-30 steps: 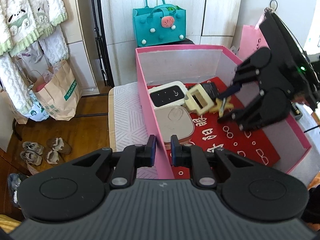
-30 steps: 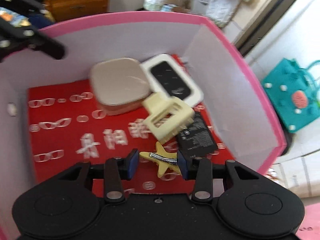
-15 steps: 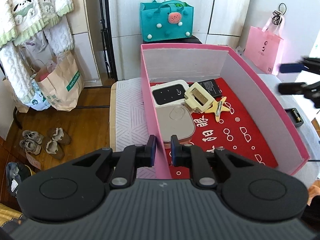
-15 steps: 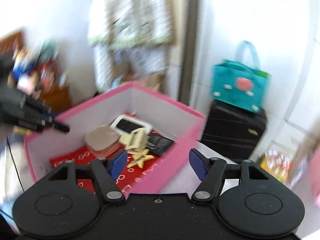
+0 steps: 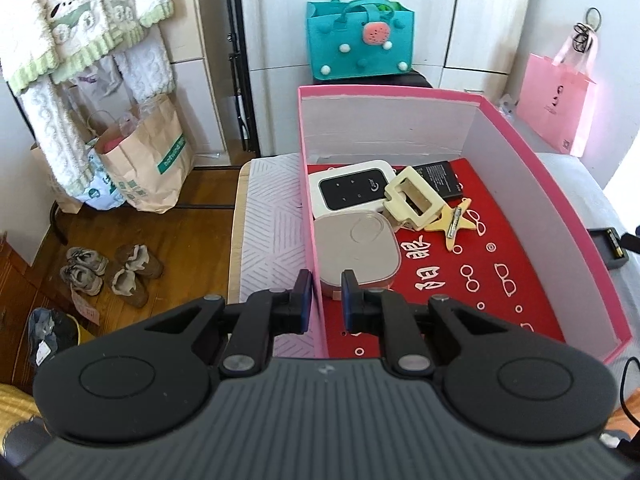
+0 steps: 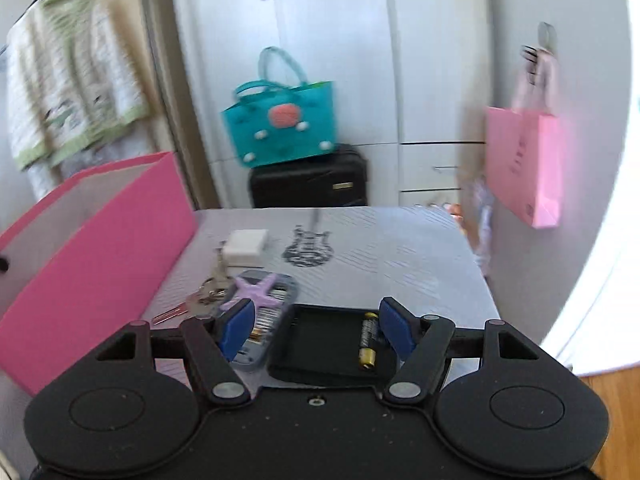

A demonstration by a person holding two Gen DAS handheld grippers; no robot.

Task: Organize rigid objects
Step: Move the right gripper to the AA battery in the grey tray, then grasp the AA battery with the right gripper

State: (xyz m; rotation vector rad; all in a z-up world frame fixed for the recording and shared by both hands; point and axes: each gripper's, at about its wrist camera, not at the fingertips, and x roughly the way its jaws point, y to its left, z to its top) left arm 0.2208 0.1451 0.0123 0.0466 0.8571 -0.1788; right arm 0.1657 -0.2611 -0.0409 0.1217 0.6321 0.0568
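Left gripper (image 5: 325, 294) clamps pink cardboard box (image 5: 520, 152) wall; right gripper (image 6: 316, 326) gapes empty above black tray (image 6: 320, 344).

- Teal bag (image 5: 359, 40) with pom-poms, standing on a black suitcase (image 6: 308, 178) by white cupboards (image 6: 328, 40).
- Pink bag (image 5: 556, 100) hanging on the wall.
- Paper bag (image 5: 148, 160) on the wood floor (image 5: 188, 240).
- Shoes (image 5: 108, 272) near it.
- Fleecy towels (image 5: 80, 20) hanging above.
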